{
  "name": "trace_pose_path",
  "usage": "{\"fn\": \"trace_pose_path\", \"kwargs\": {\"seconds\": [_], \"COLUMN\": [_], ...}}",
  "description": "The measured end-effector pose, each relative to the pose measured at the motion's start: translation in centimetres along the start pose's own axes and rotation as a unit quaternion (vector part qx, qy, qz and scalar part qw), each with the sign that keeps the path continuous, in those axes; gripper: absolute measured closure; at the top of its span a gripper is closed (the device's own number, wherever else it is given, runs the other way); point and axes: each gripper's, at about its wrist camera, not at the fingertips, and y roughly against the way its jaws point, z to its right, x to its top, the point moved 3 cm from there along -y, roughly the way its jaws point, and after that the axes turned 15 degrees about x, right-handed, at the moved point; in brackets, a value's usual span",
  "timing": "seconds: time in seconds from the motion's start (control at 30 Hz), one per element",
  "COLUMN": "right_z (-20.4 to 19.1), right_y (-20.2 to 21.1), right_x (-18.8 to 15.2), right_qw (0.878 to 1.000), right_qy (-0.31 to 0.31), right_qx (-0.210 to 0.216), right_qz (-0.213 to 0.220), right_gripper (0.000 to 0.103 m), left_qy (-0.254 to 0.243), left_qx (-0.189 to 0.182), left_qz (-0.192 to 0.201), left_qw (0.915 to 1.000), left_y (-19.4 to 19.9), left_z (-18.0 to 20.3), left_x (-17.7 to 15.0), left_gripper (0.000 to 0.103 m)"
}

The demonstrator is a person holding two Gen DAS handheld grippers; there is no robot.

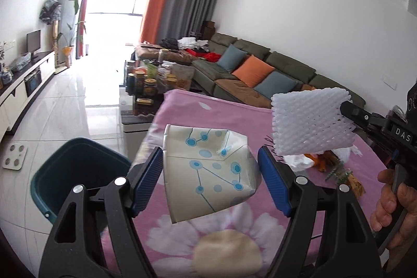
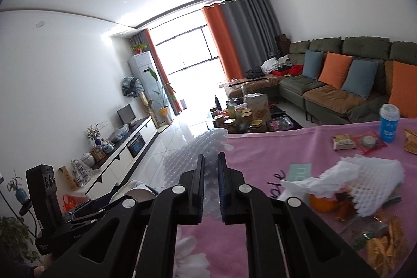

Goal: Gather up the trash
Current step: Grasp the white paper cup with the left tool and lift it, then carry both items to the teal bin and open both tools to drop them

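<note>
My left gripper [image 1: 211, 155] is shut on a crumpled white paper cup [image 1: 208, 168] with blue dots and lines, held above the left edge of the pink flowered tablecloth [image 1: 234, 116]. A dark teal bin [image 1: 78, 168] stands on the floor just left of and below it, its mouth open. My right gripper [image 2: 210, 155] is shut on a white foam fruit net [image 2: 192, 150]. That foam net [image 1: 310, 121] also hangs in the air at the right of the left wrist view, with a hand [image 1: 393, 199] on the gripper's handle.
On the pink cloth [image 2: 273, 147] to the right lies a heap of tissue, foam net, orange peel and wrappers [image 2: 351, 186]. Behind it are snack packets [image 2: 344, 142] and a blue-and-white cup [image 2: 389, 125]. A cluttered coffee table [image 1: 148, 85] and sofa [image 1: 260, 69] stand beyond.
</note>
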Motion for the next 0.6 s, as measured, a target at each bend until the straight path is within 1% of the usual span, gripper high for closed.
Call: {"fn": "trace_pose_path", "kwargs": {"seconds": [0.17, 0.3, 0.43, 0.5, 0.6], "right_z": [-3.3, -5.6, -7.4, -8.3, -9.6], "right_y": [-6.4, -11.5, -16.0, -18.1, -21.0], "right_x": [-0.1, -0.4, -1.2, -1.9, -3.0], "right_qw": [0.998, 0.994, 0.988, 0.984, 0.977], "right_qy": [0.019, 0.036, 0.050, 0.061, 0.076], "right_qx": [0.042, 0.061, 0.070, 0.068, 0.068], "right_qz": [-0.043, -0.081, -0.126, -0.151, -0.188], "right_gripper": [0.095, 0.095, 0.095, 0.095, 0.095], "left_qy": [0.024, 0.046, 0.060, 0.071, 0.072], "left_qx": [0.067, 0.100, 0.119, 0.124, 0.133], "left_qz": [0.014, 0.006, -0.008, -0.023, -0.040], "left_qw": [0.9974, 0.9939, 0.9910, 0.9895, 0.9876], "left_y": [-0.3, -1.1, -2.3, -3.0, -4.4], "left_z": [-6.5, -11.2, -14.9, -16.6, -18.2], "left_x": [1.1, 1.3, 0.9, 0.2, -1.2], "left_gripper": [0.030, 0.030, 0.029, 0.029, 0.029]}}
